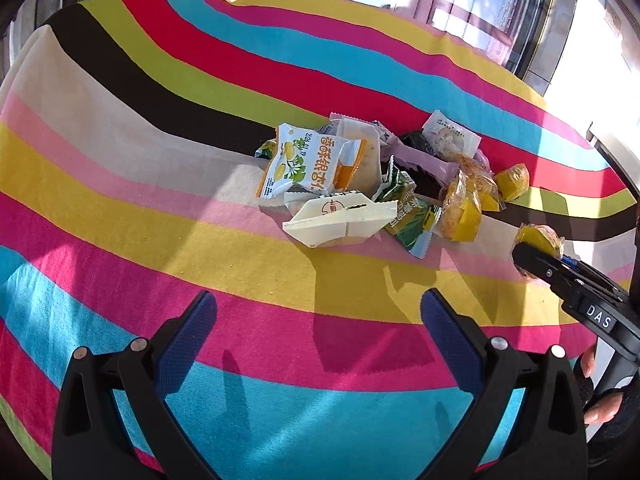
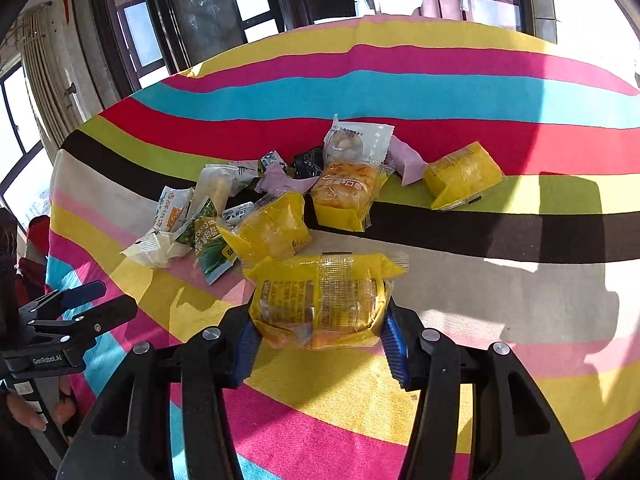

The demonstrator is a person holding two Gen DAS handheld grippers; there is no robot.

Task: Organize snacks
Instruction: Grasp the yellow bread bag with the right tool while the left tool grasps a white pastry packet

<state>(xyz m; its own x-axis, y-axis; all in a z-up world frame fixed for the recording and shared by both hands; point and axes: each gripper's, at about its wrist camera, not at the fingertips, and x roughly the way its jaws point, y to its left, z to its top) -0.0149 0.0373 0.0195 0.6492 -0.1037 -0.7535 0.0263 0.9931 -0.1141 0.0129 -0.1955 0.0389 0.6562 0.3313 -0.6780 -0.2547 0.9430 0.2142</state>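
While the right gripper (image 2: 320,336) pinches a yellow cake packet (image 2: 320,300), left gripper (image 1: 318,332) jaws spread over bare striped worktop (image 1: 120,208) near the snack pile (image 1: 360,184)

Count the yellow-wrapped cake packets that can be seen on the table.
4. One is held in the right gripper, the yellow-wrapped cake packet; one lies just behind it; one stands at the pile's middle; one lies apart at the right. The pile may hide more.

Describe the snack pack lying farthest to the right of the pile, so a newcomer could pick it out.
On the striped tablecloth, look right of the snack pile. The lone yellow pack lies on the lime stripe where it meets the red one, apart from the pile. Unlike the yellow pack gripped in the right claw, nothing holds it.
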